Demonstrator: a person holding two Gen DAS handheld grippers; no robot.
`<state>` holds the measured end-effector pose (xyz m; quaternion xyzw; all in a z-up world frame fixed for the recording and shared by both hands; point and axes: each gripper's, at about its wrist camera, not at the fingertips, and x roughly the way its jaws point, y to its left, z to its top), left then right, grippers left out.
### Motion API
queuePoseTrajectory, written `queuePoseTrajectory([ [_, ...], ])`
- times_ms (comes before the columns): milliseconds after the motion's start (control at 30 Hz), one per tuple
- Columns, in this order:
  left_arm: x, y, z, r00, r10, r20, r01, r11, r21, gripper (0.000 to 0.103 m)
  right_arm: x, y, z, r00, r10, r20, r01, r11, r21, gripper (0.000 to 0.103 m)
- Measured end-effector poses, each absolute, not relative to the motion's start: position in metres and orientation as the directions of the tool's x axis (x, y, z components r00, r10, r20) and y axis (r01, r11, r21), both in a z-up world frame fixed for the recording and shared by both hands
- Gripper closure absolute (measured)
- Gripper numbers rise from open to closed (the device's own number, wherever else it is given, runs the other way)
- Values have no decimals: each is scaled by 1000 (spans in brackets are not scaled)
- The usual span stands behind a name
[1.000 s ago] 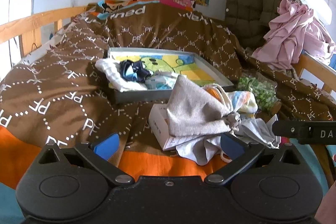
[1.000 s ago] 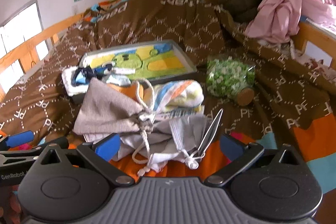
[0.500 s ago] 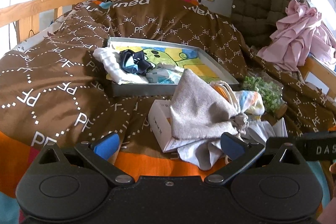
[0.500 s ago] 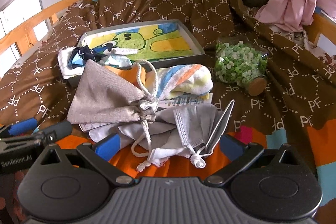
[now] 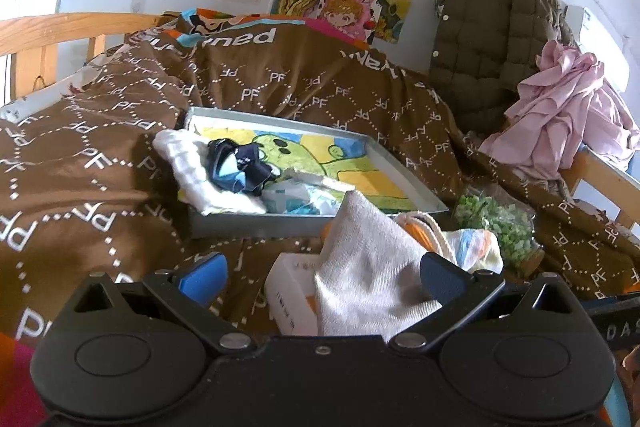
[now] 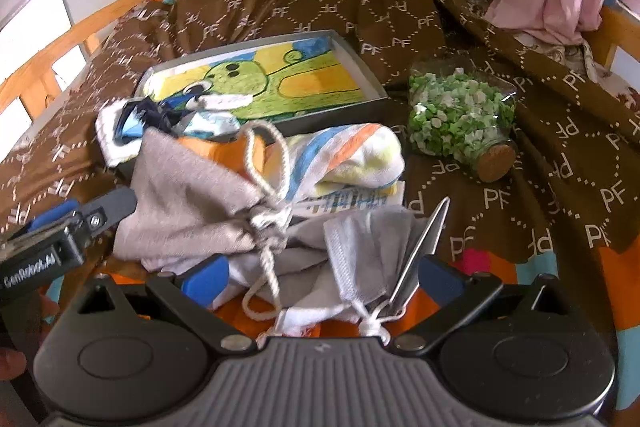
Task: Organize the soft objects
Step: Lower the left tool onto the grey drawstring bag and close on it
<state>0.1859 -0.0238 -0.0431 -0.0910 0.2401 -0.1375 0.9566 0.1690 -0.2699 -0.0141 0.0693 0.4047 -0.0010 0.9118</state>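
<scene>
The tray [image 5: 288, 223] on the bed already holds 3 soft things: 1 white cloth [image 5: 188, 163], 1 dark bundle [image 5: 236, 167] and 1 pale packet [image 5: 296, 195]. Left in the heap just in front of it are 1 grey drawstring bag [image 6: 192, 199], 1 striped towel [image 6: 352, 155] and 1 grey mask [image 6: 368, 247]. The left tongs [image 5: 322, 273] and right tongs [image 6: 324, 273] both gape wide, holding nothing, so I judge the sorting roughly half done.
</scene>
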Motion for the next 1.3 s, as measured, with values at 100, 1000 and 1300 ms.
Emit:
queuePoseTrajectory([
  [100, 192, -23, -45, 846, -324, -424, 233, 939, -253, 1, 178, -282, -11, 687, 53, -725, 64, 989, 133, 0],
  [1000, 218, -34, -58, 763, -512, -394, 408, 855, -320, 14, 217, -350, -26, 624, 204, -755, 147, 917, 370, 0],
  [1300, 219, -40, -65, 729, -521, -445, 423, 853, -306, 25, 222, -349, -44, 559, 243, -793, 190, 893, 407, 2],
])
